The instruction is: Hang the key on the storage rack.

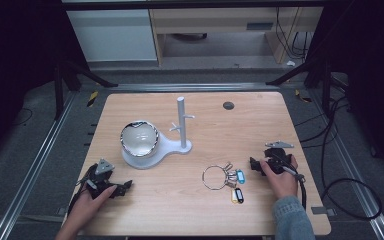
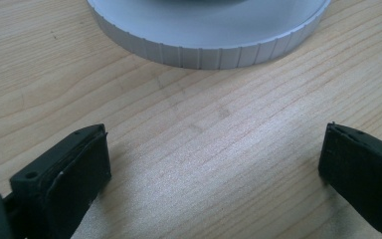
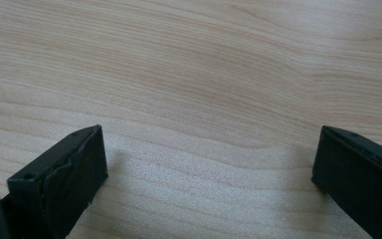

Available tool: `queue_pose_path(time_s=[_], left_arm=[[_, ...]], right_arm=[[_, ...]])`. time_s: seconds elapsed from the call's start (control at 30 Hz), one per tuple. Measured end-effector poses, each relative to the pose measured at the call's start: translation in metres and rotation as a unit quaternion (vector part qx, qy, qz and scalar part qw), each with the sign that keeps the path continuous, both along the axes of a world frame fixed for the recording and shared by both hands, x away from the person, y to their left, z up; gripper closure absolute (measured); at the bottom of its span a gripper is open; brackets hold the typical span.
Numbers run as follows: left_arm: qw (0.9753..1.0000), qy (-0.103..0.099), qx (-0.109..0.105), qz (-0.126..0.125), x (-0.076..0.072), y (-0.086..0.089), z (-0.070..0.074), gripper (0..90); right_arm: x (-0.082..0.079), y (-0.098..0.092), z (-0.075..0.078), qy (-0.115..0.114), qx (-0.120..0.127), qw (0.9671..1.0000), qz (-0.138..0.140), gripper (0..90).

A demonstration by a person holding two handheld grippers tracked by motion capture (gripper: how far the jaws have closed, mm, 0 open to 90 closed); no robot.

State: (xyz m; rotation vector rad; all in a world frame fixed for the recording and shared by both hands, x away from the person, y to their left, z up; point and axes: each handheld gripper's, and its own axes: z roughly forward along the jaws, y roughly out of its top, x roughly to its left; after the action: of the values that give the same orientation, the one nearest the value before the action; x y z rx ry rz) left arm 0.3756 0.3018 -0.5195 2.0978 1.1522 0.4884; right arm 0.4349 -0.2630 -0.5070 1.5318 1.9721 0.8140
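**Key ring lies nearer the right tool**

High view: the key ring point(image 1: 219, 177) lies on the desk point(image 1: 260, 125), just left of the right tool point(image 1: 254, 164); the left tool point(image 1: 125, 187) sits well apart.

Left gripper view: jaws wide, empty, facing the stand base point(image 2: 209, 35).

Right gripper view: jaws wide over bare wood.

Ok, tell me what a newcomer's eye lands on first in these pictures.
The shiny bowl stands out first, sitting on the round end of a pale grey stand left of the table's middle, with a pegged post rising from the stand's other end. Next comes the key ring with blue and yellow tags, lying flat nearer the right gripper. Both it and the left gripper rest low at the near edge, jaws wide apart.
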Motion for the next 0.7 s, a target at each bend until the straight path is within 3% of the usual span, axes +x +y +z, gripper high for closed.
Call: queue_pose_path(time_s=[0.33,0.47,0.57,0.7], left_arm=[[1.0,0.0,0.0,-0.001,0.0,0.0,0.0,0.0],[1.0,0.0,0.0,-0.001,0.0,0.0,0.0,0.0],[1.0,0.0,0.0,-0.001,0.0,0.0,0.0,0.0],[1.0,0.0,0.0,-0.001,0.0,0.0,0.0,0.0]], right_arm=[[-0.001,-0.002,0.0,0.001,0.0,0.9998,0.018,1.5],[-0.003,-0.001,0.003,0.007,0.0,0.9997,0.024,7.8],[-0.005,0.0,0.007,0.016,-0.006,0.999,0.041,17.0],[-0.012,0.005,0.02,0.027,-0.026,0.9964,0.076,19.6]])
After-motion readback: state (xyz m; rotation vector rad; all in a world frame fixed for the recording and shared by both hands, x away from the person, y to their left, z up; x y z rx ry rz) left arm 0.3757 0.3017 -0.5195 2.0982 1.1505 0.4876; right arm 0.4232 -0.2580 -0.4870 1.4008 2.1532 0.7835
